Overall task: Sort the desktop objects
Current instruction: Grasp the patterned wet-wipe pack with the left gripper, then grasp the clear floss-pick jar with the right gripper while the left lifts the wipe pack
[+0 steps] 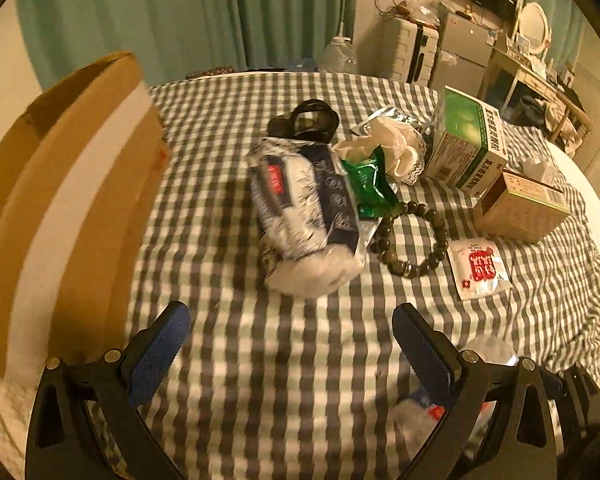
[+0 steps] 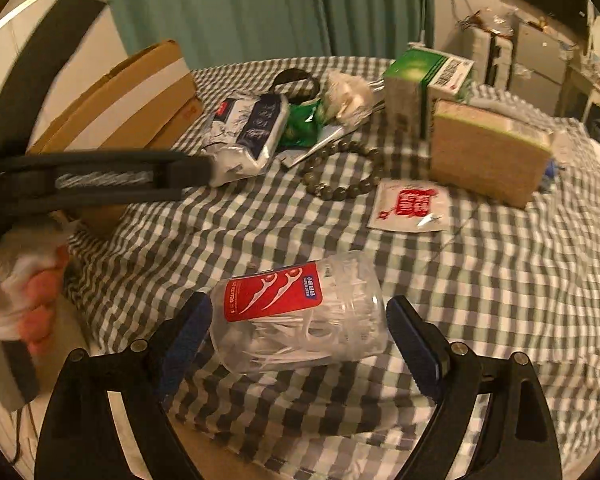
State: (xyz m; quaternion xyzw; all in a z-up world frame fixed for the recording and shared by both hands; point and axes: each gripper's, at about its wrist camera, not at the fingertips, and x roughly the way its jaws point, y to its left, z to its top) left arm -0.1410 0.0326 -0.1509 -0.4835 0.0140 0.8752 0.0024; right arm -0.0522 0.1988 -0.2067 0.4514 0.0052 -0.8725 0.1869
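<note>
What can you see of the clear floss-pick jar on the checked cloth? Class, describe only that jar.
The floss-pick jar is clear plastic, cylindrical, with a red label showing white pick drawings and a small blue patch. It lies on its side on the checked tablecloth, white floss picks heaped inside. It sits between the open fingers of the right gripper; the left pad looks close to or at its wall, while the right pad stands clear. Nothing else touches it.

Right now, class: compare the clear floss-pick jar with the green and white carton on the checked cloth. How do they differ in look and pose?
The floss-pick jar is clear plastic, so the white picks show inside; the green and white carton is opaque card. The jar lies on its side between the open fingers of the right gripper; the carton stands at the far side, beside a tan box. The jar's label is red, the carton's face green. Both rest on the checked cloth.
</note>
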